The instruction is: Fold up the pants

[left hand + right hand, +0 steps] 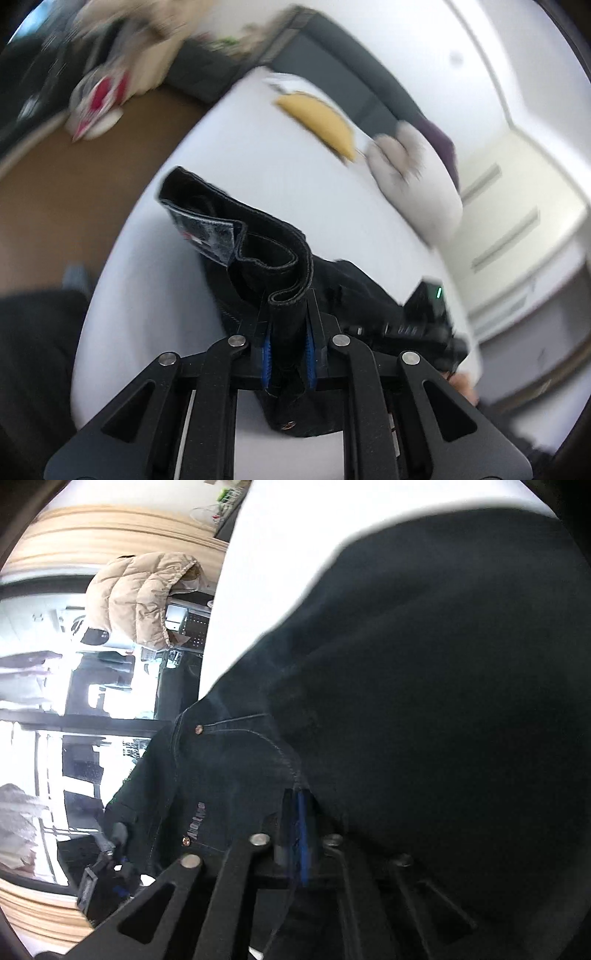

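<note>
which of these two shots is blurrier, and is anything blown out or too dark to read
Left wrist view: background smeared by motion blur, though the pants pinched in the left gripper stay fairly sharp. Right wrist view: steadier, but the room at left is blown out and the dark denim swallows detail around the right gripper. Both curve with fisheye distortion.

On my right wrist view the pants (pixel 424 701) drape over the right gripper (pixel 308 834), hiding 1 of its fingers. On my left wrist view, the room beyond the bed (pixel 221 155) is smeared by motion blur.
</note>
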`<act>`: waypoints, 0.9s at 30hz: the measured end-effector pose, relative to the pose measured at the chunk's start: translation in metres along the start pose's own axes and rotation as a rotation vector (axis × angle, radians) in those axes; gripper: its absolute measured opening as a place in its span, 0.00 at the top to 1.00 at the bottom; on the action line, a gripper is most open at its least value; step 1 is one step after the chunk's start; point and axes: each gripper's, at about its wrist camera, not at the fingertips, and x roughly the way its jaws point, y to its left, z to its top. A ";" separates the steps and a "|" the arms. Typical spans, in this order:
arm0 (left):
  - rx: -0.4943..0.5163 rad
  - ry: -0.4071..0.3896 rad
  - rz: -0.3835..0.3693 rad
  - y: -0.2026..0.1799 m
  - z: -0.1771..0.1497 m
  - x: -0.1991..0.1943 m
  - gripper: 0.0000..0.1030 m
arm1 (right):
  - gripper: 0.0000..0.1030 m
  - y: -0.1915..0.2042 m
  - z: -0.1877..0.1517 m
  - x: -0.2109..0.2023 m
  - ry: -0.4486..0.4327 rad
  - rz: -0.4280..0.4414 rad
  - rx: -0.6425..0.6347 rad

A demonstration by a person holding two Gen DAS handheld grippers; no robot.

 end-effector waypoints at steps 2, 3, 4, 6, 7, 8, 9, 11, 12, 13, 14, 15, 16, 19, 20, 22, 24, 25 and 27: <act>0.124 0.007 -0.003 -0.035 -0.003 0.009 0.89 | 0.34 0.015 0.001 -0.017 -0.037 0.008 -0.035; 0.191 0.012 -0.006 -0.053 -0.008 0.014 0.89 | 0.27 0.024 0.002 -0.028 -0.058 0.020 -0.048; 0.246 0.022 -0.006 -0.068 -0.013 0.020 0.89 | 0.26 0.034 0.005 -0.040 -0.066 0.045 -0.069; 0.336 0.042 0.002 -0.094 -0.025 0.033 0.89 | 0.16 0.052 0.011 -0.058 -0.057 0.088 -0.112; 0.365 0.048 0.004 -0.103 -0.029 0.039 0.89 | 0.13 0.061 0.014 -0.065 -0.052 0.102 -0.136; 0.407 0.057 0.008 -0.114 -0.035 0.045 0.89 | 0.11 0.072 0.016 -0.074 -0.047 0.109 -0.171; 0.429 0.060 0.012 -0.120 -0.039 0.049 0.89 | 0.11 0.079 0.018 -0.078 -0.040 0.107 -0.198; 0.495 0.068 0.026 -0.135 -0.050 0.058 0.89 | 0.10 0.097 0.019 -0.086 -0.018 0.082 -0.263; 0.511 0.071 0.031 -0.140 -0.054 0.062 0.89 | 0.10 0.103 0.020 -0.087 -0.011 0.063 -0.287; 0.533 0.074 0.038 -0.146 -0.057 0.066 0.89 | 0.10 0.108 0.019 -0.086 -0.005 0.051 -0.305; 0.546 0.075 0.043 -0.150 -0.060 0.069 0.89 | 0.10 0.113 0.018 -0.084 0.007 0.033 -0.330; 0.565 0.075 0.050 -0.154 -0.064 0.072 0.89 | 0.10 0.116 0.018 -0.082 0.017 0.013 -0.346; 0.578 0.075 0.054 -0.158 -0.068 0.076 0.89 | 0.10 0.118 0.019 -0.078 0.029 -0.011 -0.360; 0.647 0.068 0.074 -0.176 -0.081 0.082 0.89 | 0.10 0.118 0.021 -0.066 0.062 -0.067 -0.365; 0.677 0.064 0.081 -0.183 -0.086 0.085 0.89 | 0.13 0.119 0.021 -0.062 0.069 -0.086 -0.376; 0.709 0.066 0.080 -0.188 -0.095 0.087 0.89 | 0.34 0.121 0.017 -0.062 0.072 -0.111 -0.402; 0.734 0.072 0.075 -0.195 -0.101 0.093 0.89 | 0.72 0.123 0.019 -0.062 0.080 -0.126 -0.403; 0.739 0.072 0.073 -0.198 -0.103 0.095 0.89 | 0.79 0.121 0.020 -0.065 0.070 -0.149 -0.400; 0.756 0.070 0.060 -0.206 -0.107 0.098 0.89 | 0.81 0.113 0.023 -0.073 0.049 -0.177 -0.371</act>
